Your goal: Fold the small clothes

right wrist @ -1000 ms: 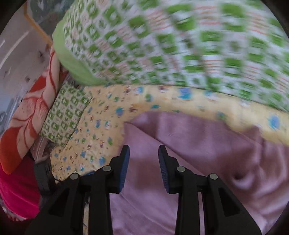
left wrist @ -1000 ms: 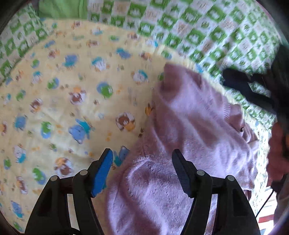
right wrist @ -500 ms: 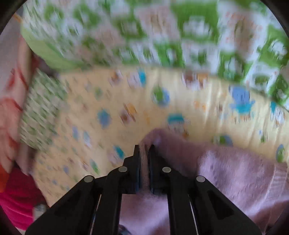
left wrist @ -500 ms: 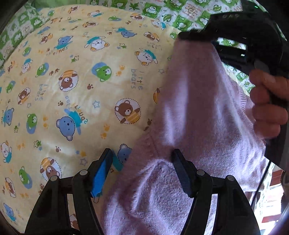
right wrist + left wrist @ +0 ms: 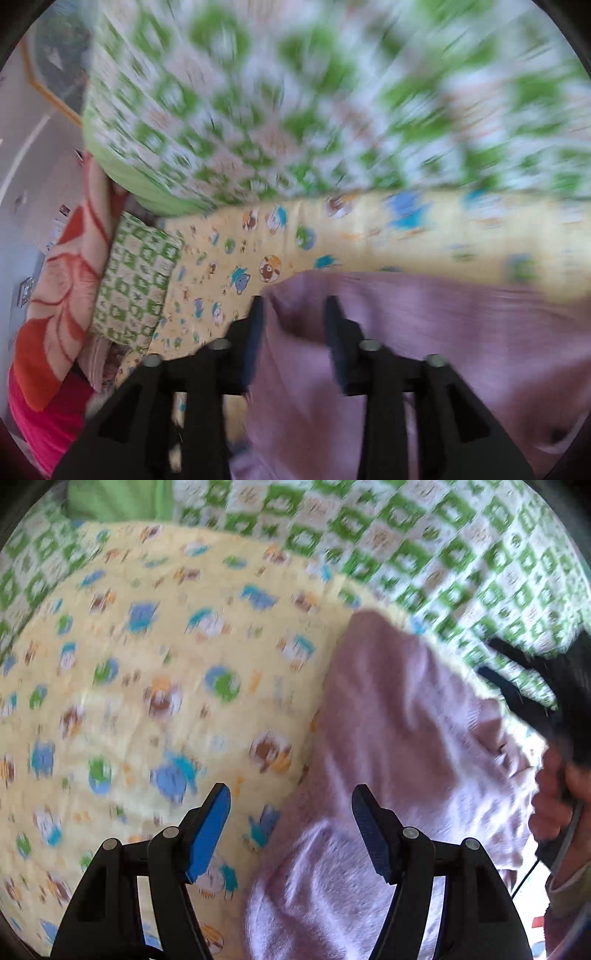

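Nearest, left gripper (image 5: 291, 821): jaws stand wide and hold nothing; the pink garment's (image 5: 388, 760) left edge runs between the blue pads without touching them.

Right gripper (image 5: 293, 328): jaws are opening, with a corner of the garment (image 5: 424, 332) between them and no longer pinched as far as the blur allows.

Person's hand (image 5: 554, 797): wraps the right tool's handle at the right edge of the left wrist view.

Task's thing: the garment lies on the yellow cartoon-print blanket (image 5: 155, 686), its far corner reaching toward the blanket's edge.

Beyond: a green checked quilt (image 5: 424, 542) behind the blanket; a small checked cushion (image 5: 136, 280) and red-and-cream bedding (image 5: 55, 295) off to the side.

Risk: the released corner may spring back or slump, since soft knit holds no crease; likely result is a crooked fold.

Second risk: an opening pad could snag the fuzzy knit and drag it.

Materials: the garment is a fluffy, limp knit with rumpled folds; the blanket is smooth, padded cotton; the tool arms look like hard black plastic.
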`<action>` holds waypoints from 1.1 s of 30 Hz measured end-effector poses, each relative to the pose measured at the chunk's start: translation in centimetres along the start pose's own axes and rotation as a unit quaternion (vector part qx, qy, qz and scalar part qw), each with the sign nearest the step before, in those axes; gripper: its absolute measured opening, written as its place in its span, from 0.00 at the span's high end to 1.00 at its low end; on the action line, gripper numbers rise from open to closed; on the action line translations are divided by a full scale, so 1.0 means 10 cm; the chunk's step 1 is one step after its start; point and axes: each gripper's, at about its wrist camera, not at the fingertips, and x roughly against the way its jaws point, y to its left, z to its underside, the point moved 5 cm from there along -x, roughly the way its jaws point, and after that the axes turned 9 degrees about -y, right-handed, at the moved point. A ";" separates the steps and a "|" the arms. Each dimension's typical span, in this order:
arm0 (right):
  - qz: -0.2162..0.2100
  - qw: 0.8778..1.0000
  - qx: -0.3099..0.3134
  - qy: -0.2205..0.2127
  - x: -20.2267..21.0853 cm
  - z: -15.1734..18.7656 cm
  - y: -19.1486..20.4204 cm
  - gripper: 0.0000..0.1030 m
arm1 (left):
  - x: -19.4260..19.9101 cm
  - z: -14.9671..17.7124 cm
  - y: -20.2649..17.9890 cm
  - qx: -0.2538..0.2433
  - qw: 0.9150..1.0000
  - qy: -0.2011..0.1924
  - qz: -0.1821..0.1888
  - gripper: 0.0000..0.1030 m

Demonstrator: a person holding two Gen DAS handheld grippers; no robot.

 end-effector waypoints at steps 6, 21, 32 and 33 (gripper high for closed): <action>0.099 0.994 0.033 -0.019 0.99 -0.16 -0.84 0.46 | -0.06 -0.55 -0.47 -0.088 0.995 -0.013 0.044 0.29; 0.185 0.960 0.177 0.109 0.90 -0.26 -1.85 0.46 | -1.47 -0.98 -1.73 -0.395 0.913 0.097 0.039 0.23; 0.161 0.934 0.262 0.179 0.57 -0.12 -1.73 0.94 | -1.53 -0.94 -1.70 -0.425 0.894 0.114 0.081 0.95; 0.170 0.936 0.260 0.165 0.64 -0.13 -1.71 0.95 | -1.47 -0.98 -1.71 -0.429 0.895 0.100 0.075 0.94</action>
